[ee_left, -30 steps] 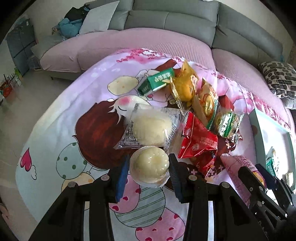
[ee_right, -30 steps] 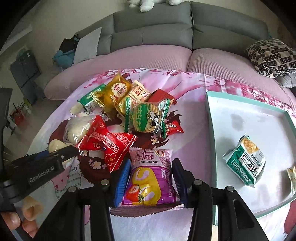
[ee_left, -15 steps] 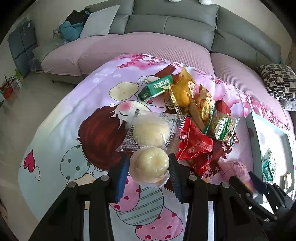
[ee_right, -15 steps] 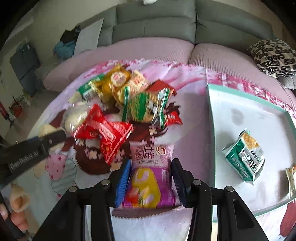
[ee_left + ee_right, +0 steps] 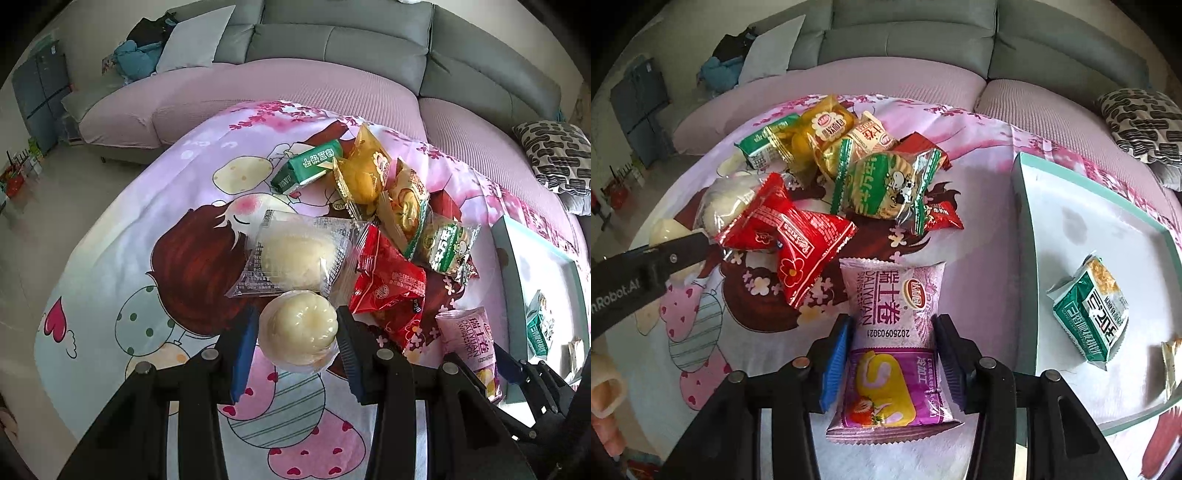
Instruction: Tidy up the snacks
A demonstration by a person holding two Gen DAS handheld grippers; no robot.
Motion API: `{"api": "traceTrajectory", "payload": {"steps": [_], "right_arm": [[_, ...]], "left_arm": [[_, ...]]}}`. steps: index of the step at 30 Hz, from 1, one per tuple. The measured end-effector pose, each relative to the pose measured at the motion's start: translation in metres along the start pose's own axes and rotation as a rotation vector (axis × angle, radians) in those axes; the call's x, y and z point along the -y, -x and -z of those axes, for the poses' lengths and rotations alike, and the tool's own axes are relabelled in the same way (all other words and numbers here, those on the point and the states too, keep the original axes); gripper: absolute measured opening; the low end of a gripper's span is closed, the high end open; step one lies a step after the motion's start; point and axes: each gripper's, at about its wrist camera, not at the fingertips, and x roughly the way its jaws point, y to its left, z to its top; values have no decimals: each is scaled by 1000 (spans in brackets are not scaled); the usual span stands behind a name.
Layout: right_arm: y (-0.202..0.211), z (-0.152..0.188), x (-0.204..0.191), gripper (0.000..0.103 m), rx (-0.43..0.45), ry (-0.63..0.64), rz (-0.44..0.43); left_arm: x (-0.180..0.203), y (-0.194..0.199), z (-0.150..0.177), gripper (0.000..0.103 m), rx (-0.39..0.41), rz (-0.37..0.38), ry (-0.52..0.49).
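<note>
My left gripper [image 5: 295, 317] is shut on a round pale jelly cup [image 5: 297, 332] at the near edge of the snack pile, low over the cartoon-print cloth [image 5: 155, 206]. The right gripper [image 5: 892, 323] has a pink and purple Swiss roll pack [image 5: 892, 295] between its blue pads. The pads still pinch the pack's sides while the jaws are opening slightly, and the pack's far end lies on the cloth. In the left wrist view the same pack [image 5: 467, 332] shows at the lower right. A left finger [image 5: 676, 254] crosses the right wrist view's left side.
The pile holds a clear-wrapped bun [image 5: 291, 258], red packs [image 5: 798, 236], a green cow-print pack [image 5: 886, 188], yellow packs [image 5: 827, 125] and a green box [image 5: 764, 144]. A teal-rimmed white tray [image 5: 1021, 206] on the right holds a green pack [image 5: 1089, 306]. A sofa runs behind.
The right gripper has dipped and rolled a little around the pink pack, its pads closing in and then easing. The left gripper keeps still on the jelly cup.
</note>
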Motion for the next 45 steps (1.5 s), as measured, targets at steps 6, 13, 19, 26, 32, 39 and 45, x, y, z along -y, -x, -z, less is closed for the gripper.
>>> {"api": "traceTrajectory", "payload": {"steps": [6,13,19,26,32,39,45], "right_arm": [[-9,1,-2,50,-22,8,14],[-4,1,-3,44,-7,4,12],[18,-5,4,43,66,-23,-8],[31,-9,9,43,100,-40,-12],[42,-9,19,43,124,-63,-11],[59,-11,44,43,169,-120,8],[71,-9,82,43,191,-205,54]], "left_arm": [[1,-1,1,44,-4,1,-3],[1,0,0,44,0,1,-2],[3,4,-1,44,13,6,-8],[7,13,-2,44,36,13,-15],[22,20,-4,44,57,26,-46],[49,34,-8,44,99,55,-101],[83,36,-14,44,111,105,-155]]}}
